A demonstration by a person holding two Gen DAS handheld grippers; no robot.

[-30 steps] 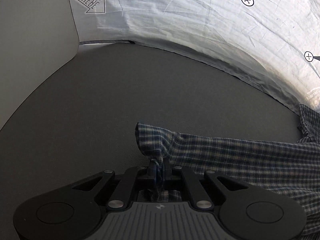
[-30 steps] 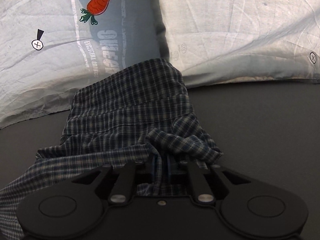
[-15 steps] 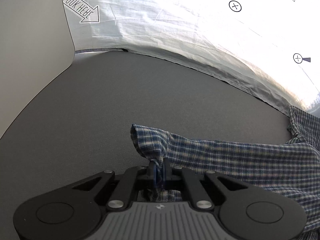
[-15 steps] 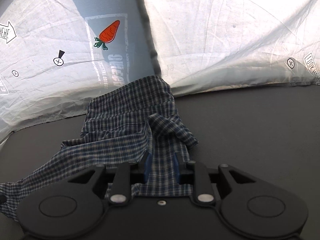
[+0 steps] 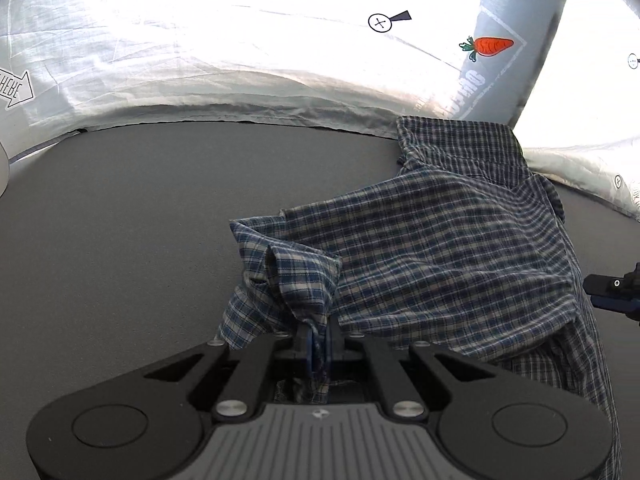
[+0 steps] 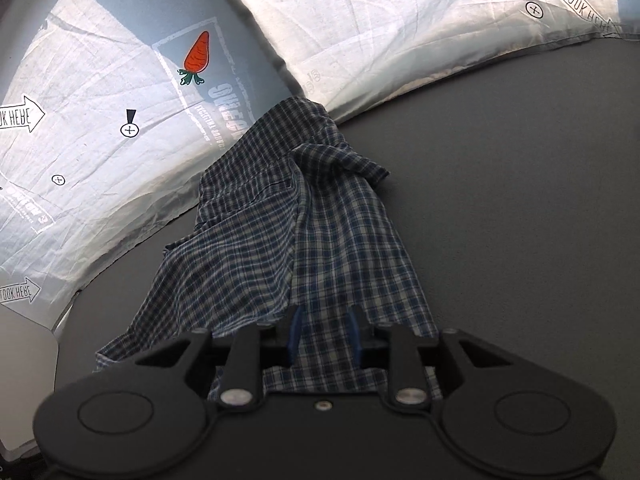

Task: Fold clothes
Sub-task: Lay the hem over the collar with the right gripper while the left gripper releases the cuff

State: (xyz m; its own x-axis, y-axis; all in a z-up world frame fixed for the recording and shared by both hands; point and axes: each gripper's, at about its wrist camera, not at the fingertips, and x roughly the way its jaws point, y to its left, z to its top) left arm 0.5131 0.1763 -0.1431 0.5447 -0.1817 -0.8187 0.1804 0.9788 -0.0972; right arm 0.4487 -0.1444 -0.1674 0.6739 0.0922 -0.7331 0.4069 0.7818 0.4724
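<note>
Two grippers are at work on one checked shirt [image 5: 440,248], which is spread in loose folds on the dark grey table [image 5: 120,220], its far end reaching the white backdrop sheet [image 5: 200,60]; the left gripper [image 5: 318,338] is closed tight on a bunched corner of the cloth; the right gripper [image 6: 324,330] is parted, with fabric lying between its blue pads [image 6: 295,328] but apparently not pinched, though the contact is hard to judge. A fold seems to be in hand; next, the held corner should be laid flat and let go.
</note>
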